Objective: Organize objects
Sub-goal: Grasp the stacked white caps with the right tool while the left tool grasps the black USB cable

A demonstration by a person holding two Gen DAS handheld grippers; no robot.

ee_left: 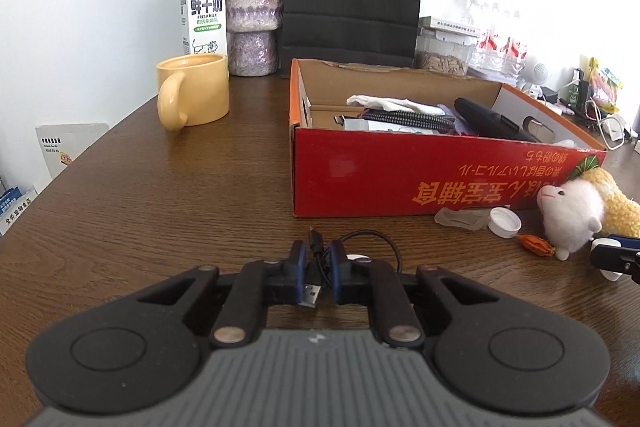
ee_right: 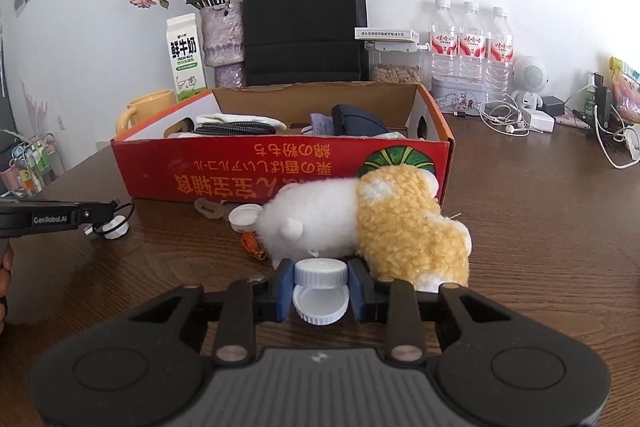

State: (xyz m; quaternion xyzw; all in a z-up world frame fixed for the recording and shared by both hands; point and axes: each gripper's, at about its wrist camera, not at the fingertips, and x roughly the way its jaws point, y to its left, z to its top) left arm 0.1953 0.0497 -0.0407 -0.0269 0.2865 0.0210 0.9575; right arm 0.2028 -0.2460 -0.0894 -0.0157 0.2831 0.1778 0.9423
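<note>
Black cable [ee_left: 316, 259] sits pinched in your left gripper [ee_left: 318, 267]. Your right gripper [ee_right: 320, 287] clamps the white cap [ee_right: 320, 273], toy [ee_right: 384, 223] at its 12 o'clock, box [ee_right: 280, 171] beyond

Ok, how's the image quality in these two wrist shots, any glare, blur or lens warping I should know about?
Left wrist view: strong backlight washes out the clear plastic water bottles at right; the brown wooden table bows and the corners go dark from the fisheye. Right wrist view: exposure is more even, bottle labels readable, the fluffy white-and-yellow plush sheep sharp; the same dark corners and curved edges.
</note>
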